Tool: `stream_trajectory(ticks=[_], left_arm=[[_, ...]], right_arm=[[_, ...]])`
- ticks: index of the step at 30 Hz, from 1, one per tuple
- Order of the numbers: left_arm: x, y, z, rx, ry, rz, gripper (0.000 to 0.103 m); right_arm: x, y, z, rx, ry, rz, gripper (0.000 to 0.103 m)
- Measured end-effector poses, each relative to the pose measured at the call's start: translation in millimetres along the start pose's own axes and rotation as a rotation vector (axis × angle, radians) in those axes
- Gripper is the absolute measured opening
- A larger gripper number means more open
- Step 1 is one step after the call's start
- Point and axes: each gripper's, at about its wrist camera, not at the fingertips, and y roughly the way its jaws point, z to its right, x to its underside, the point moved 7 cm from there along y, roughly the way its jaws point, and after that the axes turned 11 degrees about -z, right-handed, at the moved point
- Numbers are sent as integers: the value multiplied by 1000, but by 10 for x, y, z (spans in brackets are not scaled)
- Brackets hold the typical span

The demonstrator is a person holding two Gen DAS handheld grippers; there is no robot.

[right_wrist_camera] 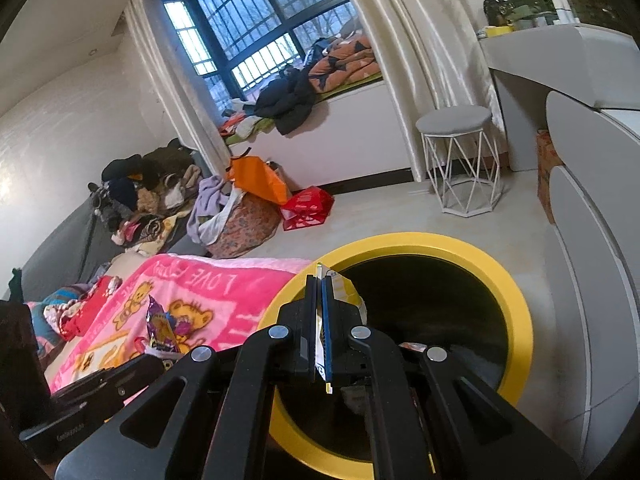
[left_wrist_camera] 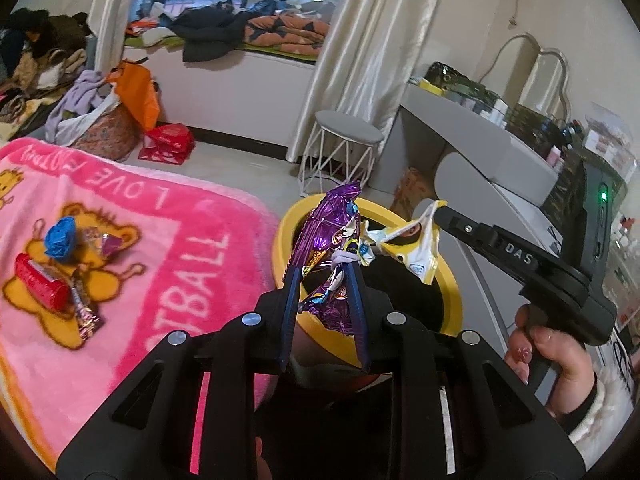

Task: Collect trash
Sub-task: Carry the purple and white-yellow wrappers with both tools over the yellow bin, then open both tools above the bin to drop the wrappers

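My left gripper (left_wrist_camera: 323, 270) is shut on a purple foil snack wrapper (left_wrist_camera: 326, 236) and holds it over the yellow-rimmed bin (left_wrist_camera: 282, 236). My right gripper (right_wrist_camera: 320, 280) is shut on a yellow and white wrapper (right_wrist_camera: 345, 290) over the same bin (right_wrist_camera: 520, 304); that wrapper also shows in the left wrist view (left_wrist_camera: 416, 246). On the pink bear blanket (left_wrist_camera: 132, 264) lie a blue crumpled scrap (left_wrist_camera: 61, 237), a red tube (left_wrist_camera: 42, 285) and some small foil wrappers (left_wrist_camera: 86, 314). The purple wrapper also shows in the right wrist view (right_wrist_camera: 160, 326).
A white wire stool (left_wrist_camera: 340, 152) stands behind the bin. A grey dressing table (left_wrist_camera: 480, 144) with bottles is at the right. Bags and clothes (left_wrist_camera: 116, 120) lie on the floor beyond the bed. A window seat with bedding (left_wrist_camera: 248, 36) is at the back.
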Motion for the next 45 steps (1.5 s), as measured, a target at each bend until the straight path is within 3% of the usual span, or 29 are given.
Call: stream_trajectory(ticks=[18, 45], left_arm=[[18, 346, 395, 29, 77, -56, 19], [-95, 889, 380, 1, 74, -144, 20]], right_arm=[[-8, 18, 417, 71, 74, 12, 3], [67, 131, 661, 101, 124, -14, 3]])
